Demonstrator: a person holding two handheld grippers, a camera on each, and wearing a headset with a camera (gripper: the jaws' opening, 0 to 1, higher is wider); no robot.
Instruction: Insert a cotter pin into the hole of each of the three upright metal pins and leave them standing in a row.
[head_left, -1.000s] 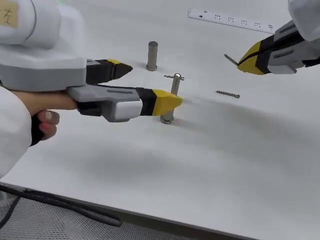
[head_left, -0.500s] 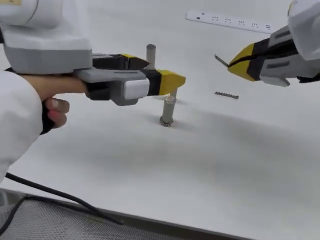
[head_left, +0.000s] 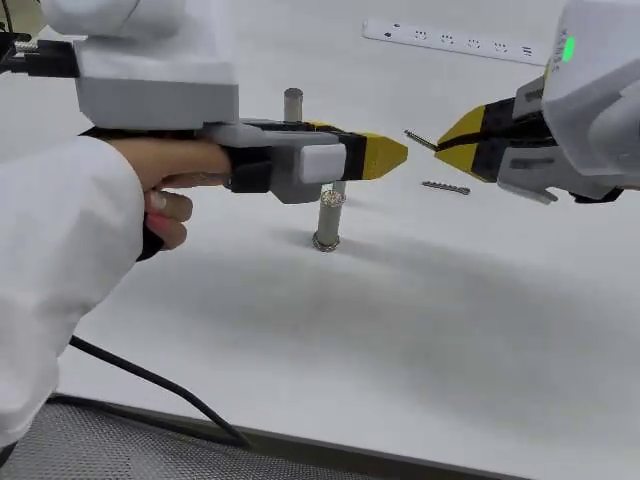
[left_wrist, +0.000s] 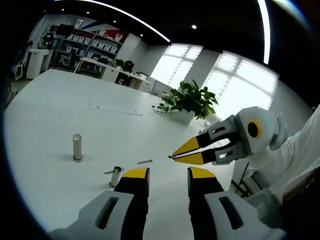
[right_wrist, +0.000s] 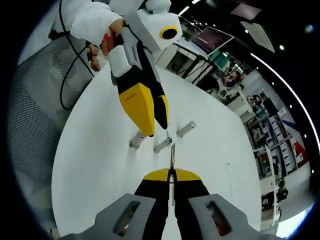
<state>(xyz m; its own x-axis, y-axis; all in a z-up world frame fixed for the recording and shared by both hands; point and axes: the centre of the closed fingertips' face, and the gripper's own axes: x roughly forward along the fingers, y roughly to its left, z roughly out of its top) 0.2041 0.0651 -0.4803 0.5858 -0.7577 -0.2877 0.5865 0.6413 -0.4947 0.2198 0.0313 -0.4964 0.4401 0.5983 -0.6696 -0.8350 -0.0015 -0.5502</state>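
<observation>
Cotter pin (right_wrist: 171, 156) juts from clamped right tool (right_wrist: 171, 176); left tool (left_wrist: 168, 176) gapes empty near metal pins (left_wrist: 76, 147).

Bright, even overhead light, no hard shadows; just a soft grey band across white table (head_left: 420, 380) nr the upright pin (head_left: 327, 212). Far side of table washed out. Left gripper view: windows (left_wrist: 220, 75) blown out, ceiling strip (left_wrist: 263, 30) glares. Both gripper views bend hard at edges. Near-left sleeve (head_left: 60, 260) sl. soft.

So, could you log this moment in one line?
left gripper: open, empty | right gripper: shut on cotter pin | spare cotter pin: on table
</observation>
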